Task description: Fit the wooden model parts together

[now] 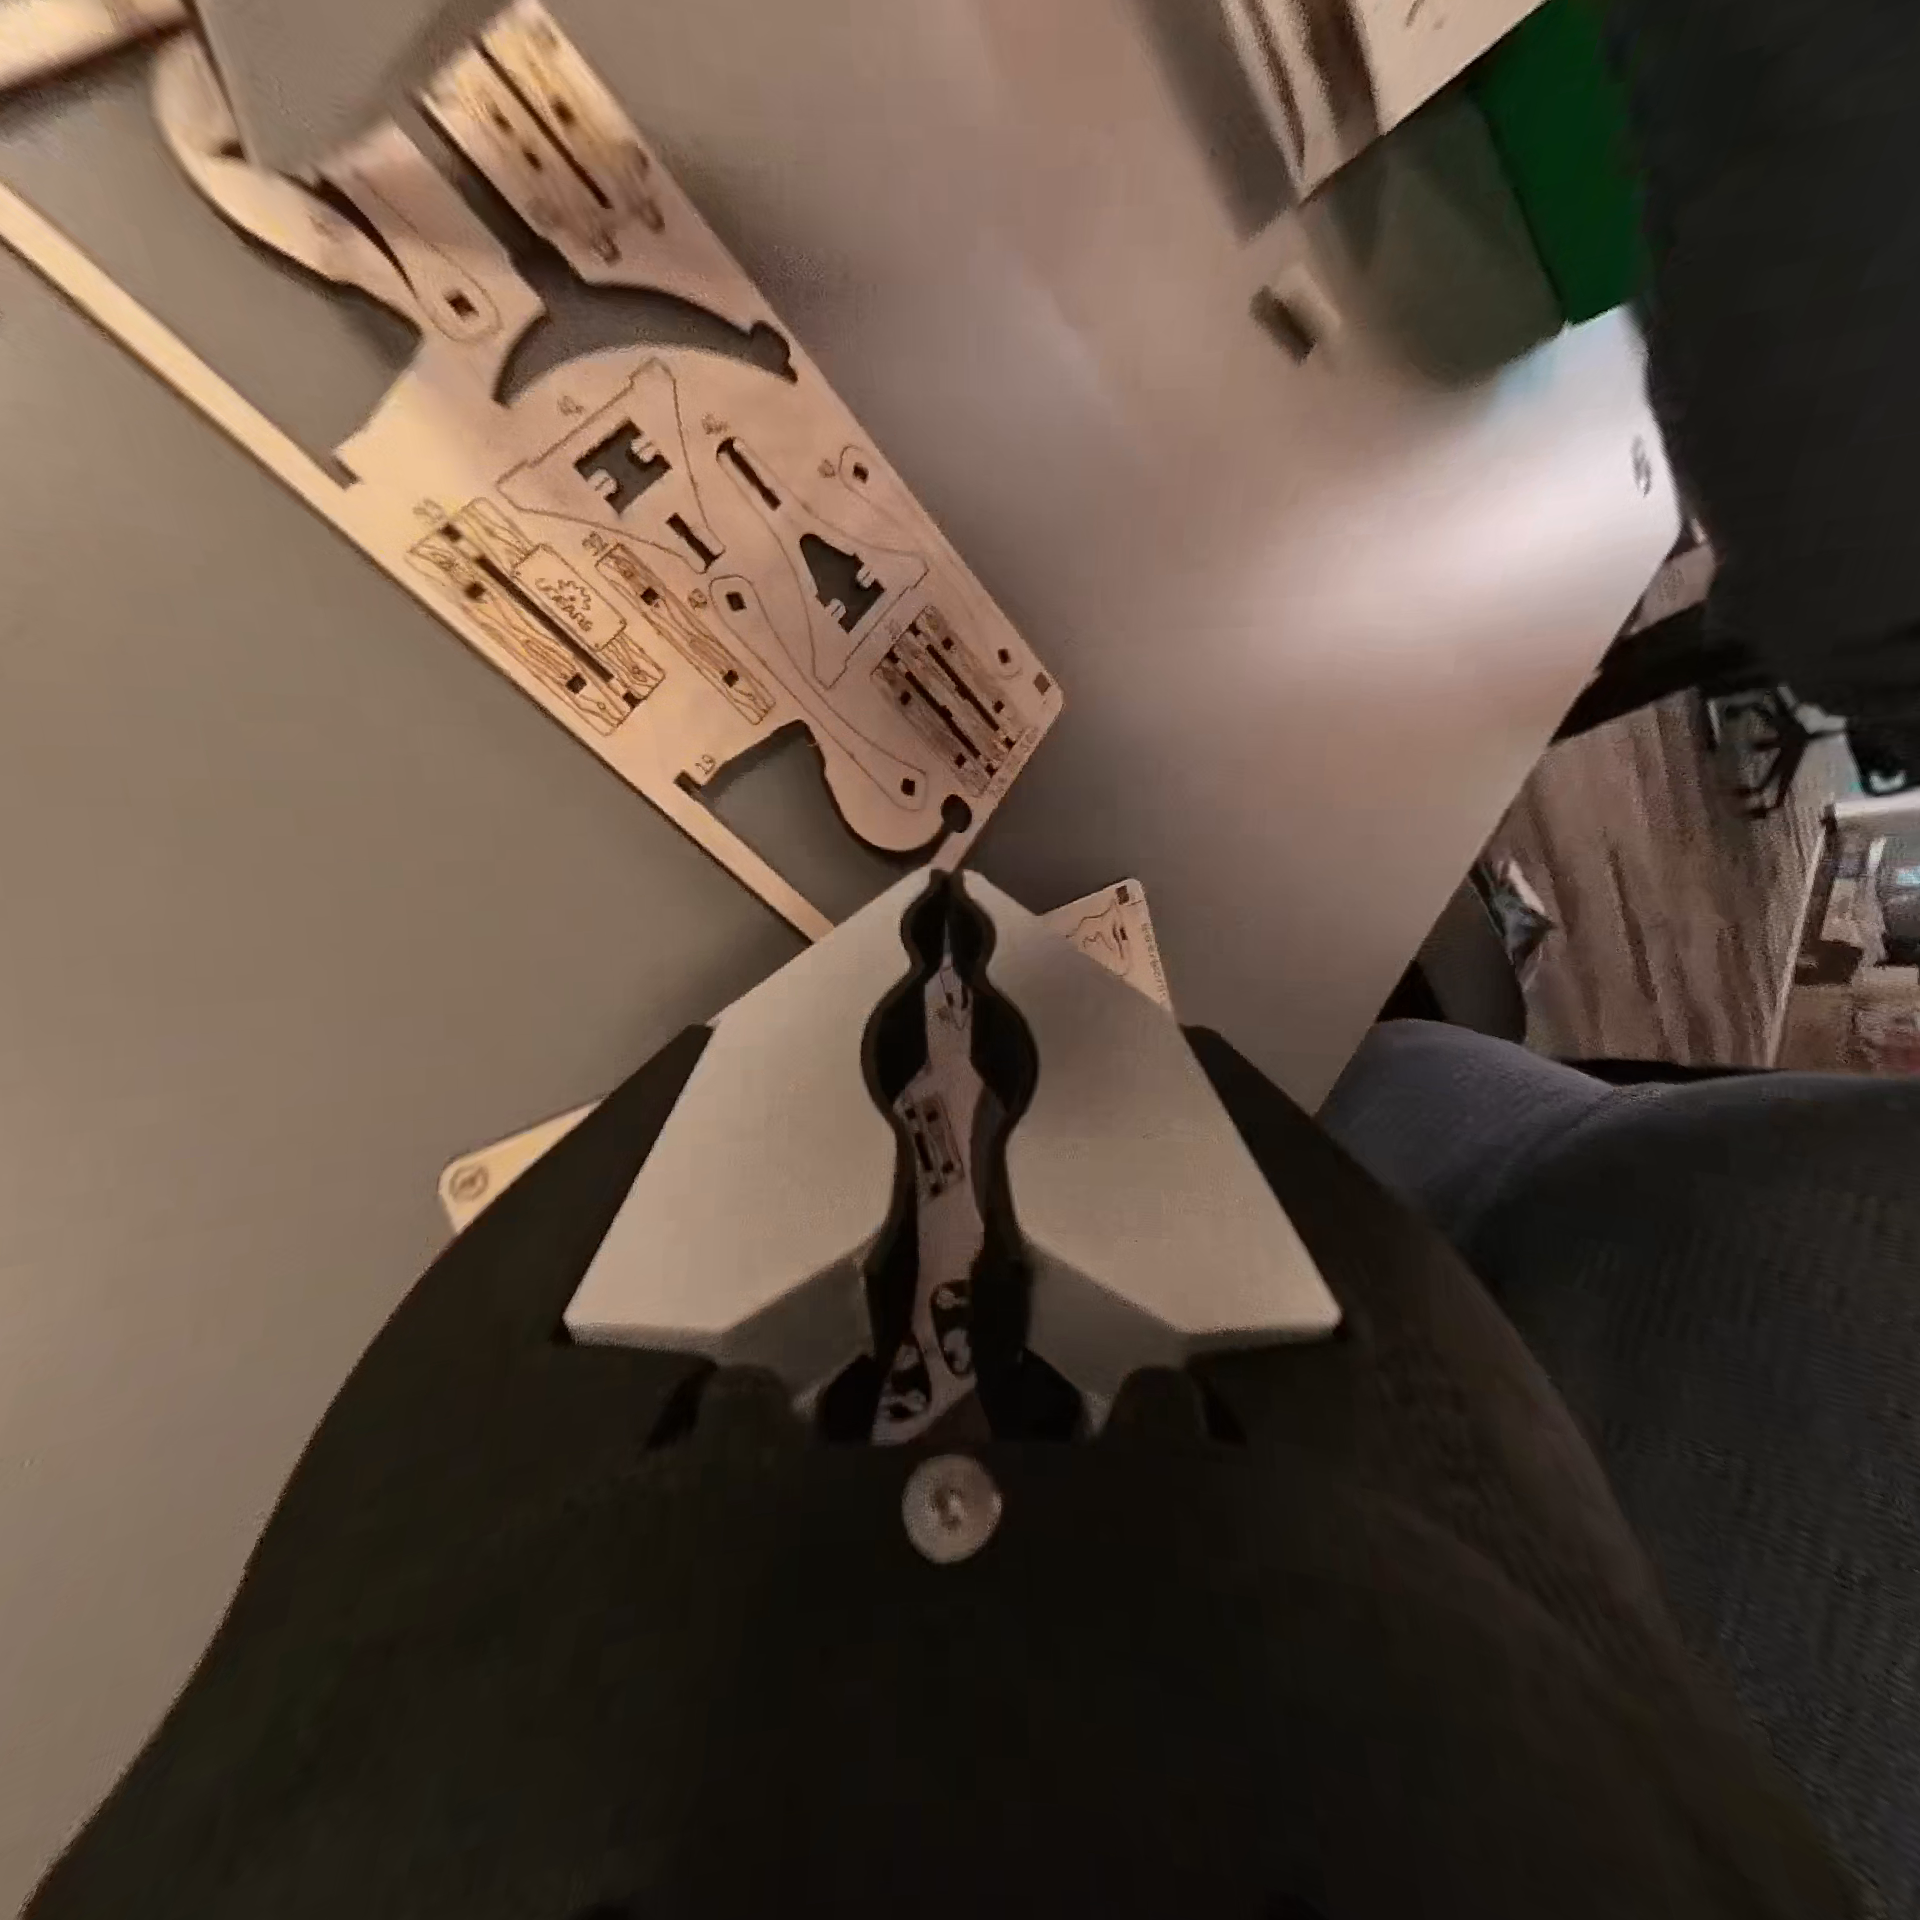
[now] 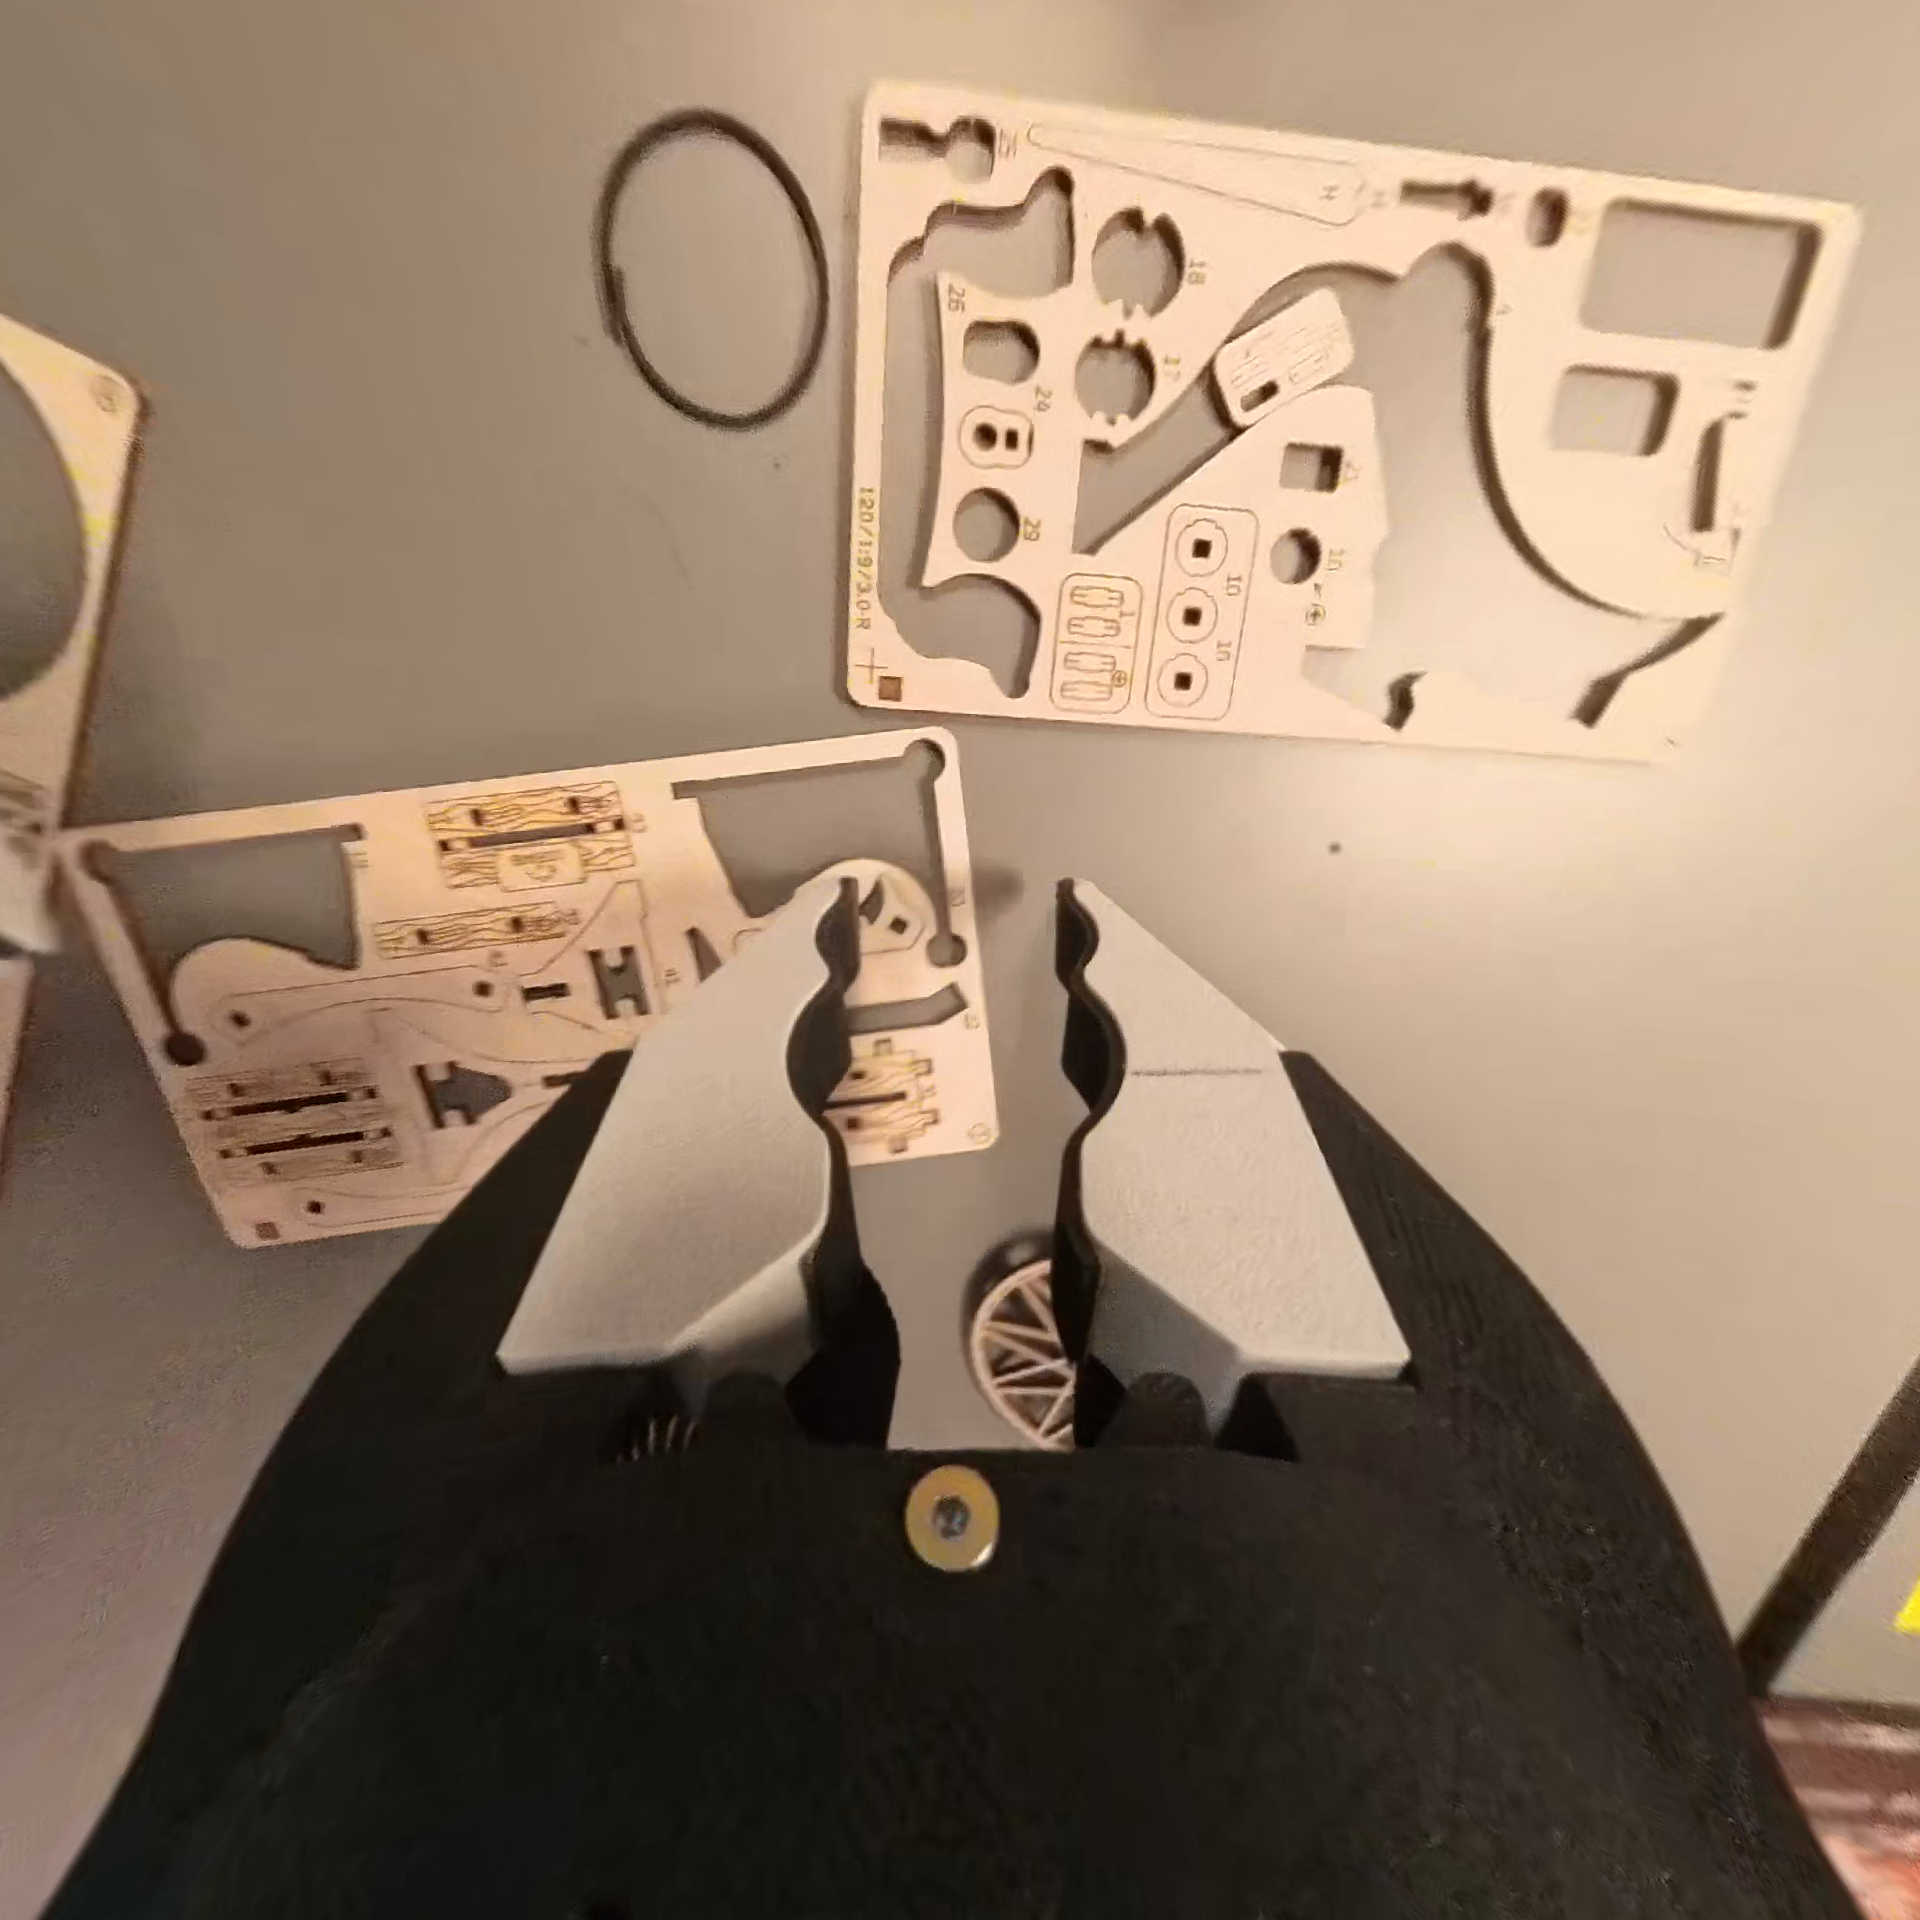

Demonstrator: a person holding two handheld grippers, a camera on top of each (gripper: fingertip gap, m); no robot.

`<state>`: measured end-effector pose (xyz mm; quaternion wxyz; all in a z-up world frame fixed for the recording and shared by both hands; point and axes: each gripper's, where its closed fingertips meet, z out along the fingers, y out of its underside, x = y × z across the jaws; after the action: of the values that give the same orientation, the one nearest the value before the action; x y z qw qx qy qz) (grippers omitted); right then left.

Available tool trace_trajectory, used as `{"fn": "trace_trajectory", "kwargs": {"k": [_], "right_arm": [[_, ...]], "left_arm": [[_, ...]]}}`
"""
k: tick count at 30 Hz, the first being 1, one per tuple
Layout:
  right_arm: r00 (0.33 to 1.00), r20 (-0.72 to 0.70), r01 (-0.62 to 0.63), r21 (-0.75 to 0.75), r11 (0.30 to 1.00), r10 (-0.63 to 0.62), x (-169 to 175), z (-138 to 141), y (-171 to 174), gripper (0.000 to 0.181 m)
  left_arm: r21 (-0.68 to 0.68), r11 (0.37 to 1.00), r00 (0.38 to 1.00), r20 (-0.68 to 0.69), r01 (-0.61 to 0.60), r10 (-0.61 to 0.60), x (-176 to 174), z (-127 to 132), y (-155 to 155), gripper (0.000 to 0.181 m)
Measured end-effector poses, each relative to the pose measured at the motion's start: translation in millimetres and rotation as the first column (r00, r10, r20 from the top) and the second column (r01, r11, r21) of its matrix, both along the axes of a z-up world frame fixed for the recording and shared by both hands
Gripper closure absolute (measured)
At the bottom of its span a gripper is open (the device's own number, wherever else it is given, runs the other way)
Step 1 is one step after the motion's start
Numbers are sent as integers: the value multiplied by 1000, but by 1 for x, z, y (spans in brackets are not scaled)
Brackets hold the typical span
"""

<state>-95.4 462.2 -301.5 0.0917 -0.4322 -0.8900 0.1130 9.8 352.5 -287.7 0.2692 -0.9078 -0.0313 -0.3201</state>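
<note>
In the left wrist view a laser-cut wooden parts sheet (image 1: 727, 582) lies on the grey table (image 1: 208, 831), just beyond my left gripper (image 1: 948, 883). Its fingertips meet, and nothing shows clamped between them. A second wooden sheet (image 1: 940, 1153) lies under it and shows through the gap between the fingers. My right gripper (image 2: 956, 904) is open and empty above the table. A small spoked wooden wheel (image 2: 1023, 1351) lies below it, between the fingers. A parts sheet (image 2: 520, 987) lies at its left fingertip, and a mostly emptied sheet (image 2: 1351, 416) lies farther back.
A black rubber ring (image 2: 717, 270) lies on the table at the back. Another wooden sheet (image 2: 62, 520) sits at the left edge. In the left wrist view the table edge runs down the right side, with a person's grey-clad leg (image 1: 1662, 1299) and a green object (image 1: 1538, 208) beyond. The grippers' ends are close to 15 centimetres from one another.
</note>
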Motion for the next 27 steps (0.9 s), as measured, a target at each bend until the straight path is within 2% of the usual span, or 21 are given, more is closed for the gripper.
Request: {"fn": "trace_trajectory", "kwargs": {"k": [5,6,8,10,11,12,14,15,16,18,20,24,25,27], "right_arm": [[995,90,-41,-52,998,45,-10,-9,-7,153],[994,92,-63,-36,997,66,-11,-10,-8,157],[990,93,-110,-5,994,110,-8,-11,-12,179],[983,91,-169,88,982,161,-5,-10,-8,179],[979,77,-197,133,971,188,-3,-6,-6,179],[978,38,-208,142,968,204,-2,3,-9,179],[978,-61,-195,101,976,202,0,30,-20,179],[973,-109,-193,97,976,203,2,44,-24,179],[968,-147,-190,105,976,204,5,57,-25,179],[959,-201,-178,129,976,201,12,79,-26,179],[953,-237,-158,147,977,189,18,94,-25,180],[940,-297,-135,131,982,168,26,109,-25,180],[937,-318,-114,105,988,142,28,110,-26,178],[913,-402,-46,63,997,68,32,118,-21,149]], "left_arm": [[107,988,993,-24,-111,114,-26,25,-11,181],[137,982,990,-24,-133,138,-32,30,-12,181],[206,961,982,-17,-182,190,-44,40,-9,181],[275,935,973,7,-226,233,-53,49,-3,181],[306,919,966,14,-250,258,-58,52,1,174],[331,906,961,18,-265,275,-61,52,5,158],[329,898,955,45,-291,293,-62,46,13,132],[313,905,957,85,-289,277,-56,43,18,118],[301,915,961,143,-268,235,-46,42,24,114],[287,932,947,292,-222,136,-22,43,34,120],[255,948,925,370,-191,86,-5,38,43,127],[211,970,940,338,-121,44,14,24,53,179],[206,970,948,313,-126,57,14,22,55,180],[252,955,960,264,-156,88,6,24,58,179]]}}
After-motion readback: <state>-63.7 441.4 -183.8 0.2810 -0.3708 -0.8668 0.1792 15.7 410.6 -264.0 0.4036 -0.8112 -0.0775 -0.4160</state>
